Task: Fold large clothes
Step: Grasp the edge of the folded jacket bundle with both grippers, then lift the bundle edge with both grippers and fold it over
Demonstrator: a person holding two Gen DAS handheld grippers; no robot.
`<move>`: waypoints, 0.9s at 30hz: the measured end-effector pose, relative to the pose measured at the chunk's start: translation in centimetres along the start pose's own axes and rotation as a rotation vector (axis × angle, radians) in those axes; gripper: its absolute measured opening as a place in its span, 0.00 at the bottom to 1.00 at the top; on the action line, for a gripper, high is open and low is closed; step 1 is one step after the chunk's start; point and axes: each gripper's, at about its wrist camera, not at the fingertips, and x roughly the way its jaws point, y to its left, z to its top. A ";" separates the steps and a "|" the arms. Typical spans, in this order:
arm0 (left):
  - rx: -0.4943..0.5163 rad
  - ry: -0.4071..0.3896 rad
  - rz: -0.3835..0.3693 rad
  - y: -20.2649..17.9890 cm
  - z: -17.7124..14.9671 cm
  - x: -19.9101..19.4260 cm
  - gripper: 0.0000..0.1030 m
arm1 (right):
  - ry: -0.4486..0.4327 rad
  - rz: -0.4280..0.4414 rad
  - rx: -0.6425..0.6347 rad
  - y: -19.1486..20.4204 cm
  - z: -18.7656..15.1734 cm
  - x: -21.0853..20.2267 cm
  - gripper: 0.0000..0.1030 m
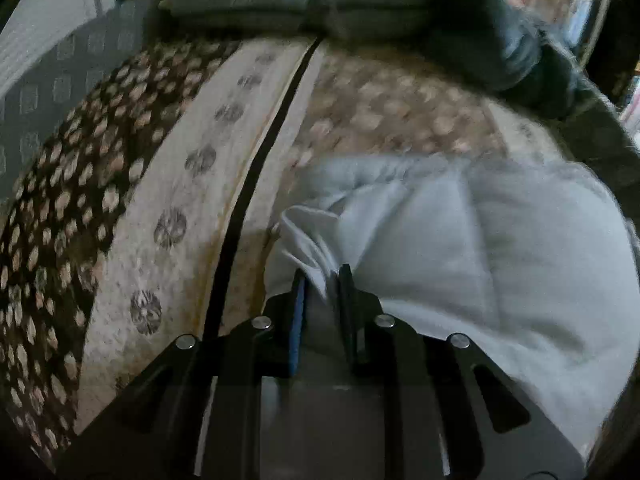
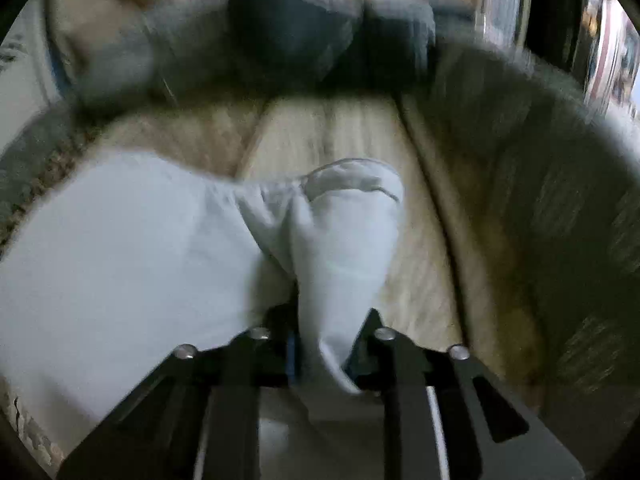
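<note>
White garment [image 1: 480,248] is bunched on the patterned bedspread [image 1: 172,184], left gripper [image 1: 322,280] pinching a gathered edge and right gripper [image 2: 332,320] clamped on a sleeve-like end, so honestly folding looks barely started, lots left to flatten.

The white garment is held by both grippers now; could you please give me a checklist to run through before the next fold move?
1. Left gripper has cloth between its jaws: ok, a bunched edge of the white garment sits there.
2. Right gripper has cloth between its jaws: ok, a gathered strip runs through.
3. Garment lies flat: not ok, it is creased and bunched near both grips.
4. Garment rests on the patterned bedspread: ok for the visible part.
5. Dark pillows stay apart from the garment: ok.
6. Grip firmness: cannot tell, the right wrist view is blurred.
</note>
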 end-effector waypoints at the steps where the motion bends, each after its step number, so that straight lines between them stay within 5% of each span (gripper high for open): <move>1: -0.021 0.011 -0.006 0.4 -0.3 0.3 0.15 | 0.015 0.027 0.051 -0.8 -0.1 0.2 0.30; 3: -0.057 0.021 -0.001 1.7 -0.8 0.2 0.15 | 0.012 0.068 0.104 -1.8 0.0 -0.6 0.31; 5: -0.046 0.019 0.011 2.1 -1.1 -0.5 0.15 | -0.007 0.039 0.078 -2.1 0.0 -2.3 0.43; 9: 0.025 -0.047 0.073 0.6 -2.0 -5.1 0.17 | -0.128 0.030 0.032 -1.9 -0.4 -8.3 0.51; 11: 0.056 -0.091 0.067 0.5 -3.3 -8.4 0.30 | -0.168 0.077 0.051 -1.5 -0.4 -10.4 0.71; 16: 0.129 -0.095 -0.069 -6.8 -5.2 -12.1 0.48 | -0.120 0.248 0.046 3.1 -0.7 -11.8 0.77; 20: 0.150 -0.058 -0.160 -12.5 -5.2 -10.8 0.59 | -0.103 0.217 -0.060 8.4 0.0 -10.1 0.76; 21: 0.159 -0.047 -0.170 -13.6 -5.0 -10.0 0.58 | -0.085 0.221 -0.068 9.2 0.1 -9.5 0.74; 23: 0.158 -0.010 -0.195 -15.2 -4.5 -8.4 0.44 | -0.037 0.253 -0.079 11.0 0.7 -7.7 0.40; 27: 0.178 0.038 -0.132 -17.6 -1.9 -4.8 0.22 | 0.042 0.212 -0.105 13.0 1.1 -4.4 0.20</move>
